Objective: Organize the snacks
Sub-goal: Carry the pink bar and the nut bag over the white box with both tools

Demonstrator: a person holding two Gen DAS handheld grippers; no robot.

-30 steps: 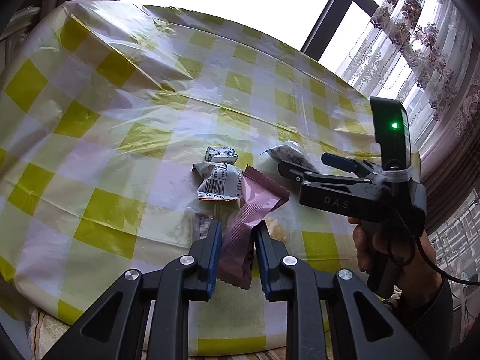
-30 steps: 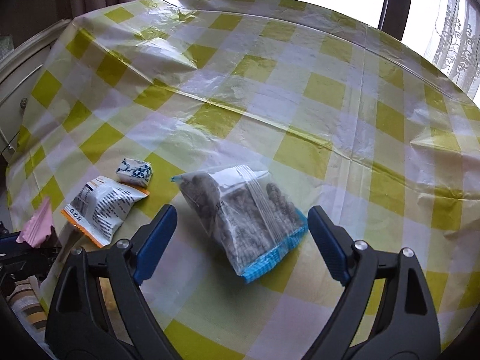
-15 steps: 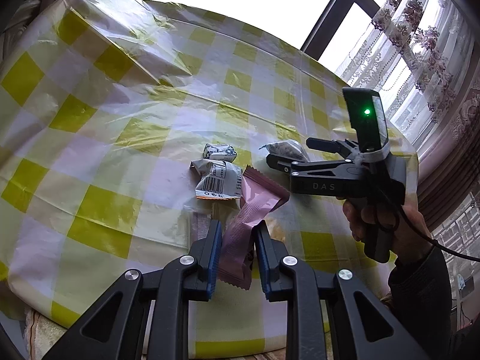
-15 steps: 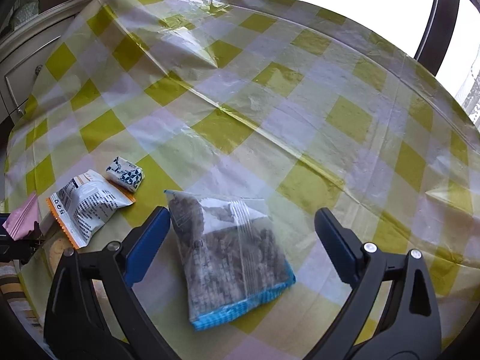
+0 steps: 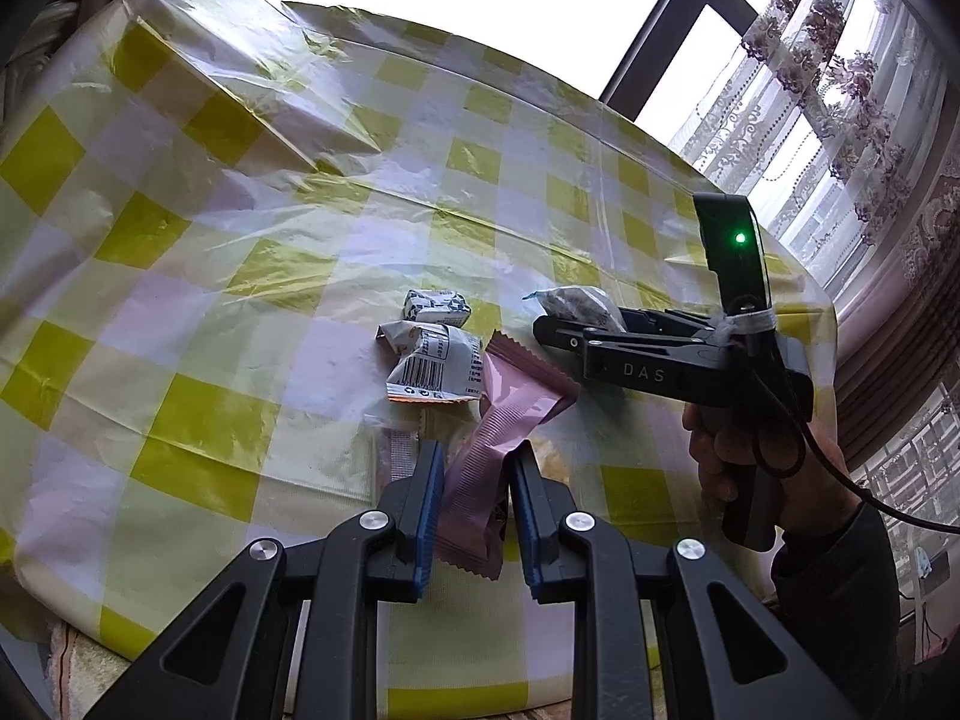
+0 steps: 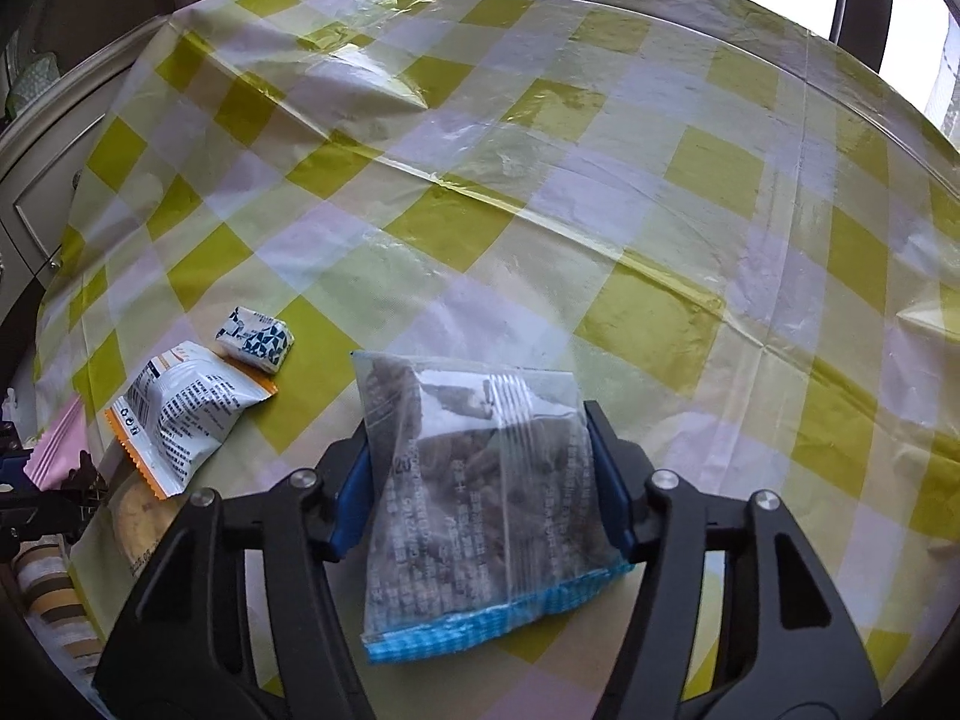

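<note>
The clear bag of dark snacks (image 6: 480,474) is lying at six o'clock on the checked tablecloth (image 6: 540,180), and the right gripper (image 6: 480,480), whose jaws have just been closing, is now pressing its blue pads on both sides of it. At nine o'clock from the bag, the white packet (image 6: 180,420) and small wrapped square (image 6: 255,341) are resting. The left gripper (image 5: 474,498) is clamping the pink wrapper (image 5: 492,438).

Left hand-held gripper (image 5: 475,489): your jaws nearly together, pinching a pink wrapper (image 5: 498,426), angled downward. Right hand-held gripper (image 6: 480,480): your jaws have just been closing, pads now against both sides of a clear bag (image 6: 480,480); your hand (image 5: 774,468) wraps its grip.
</note>
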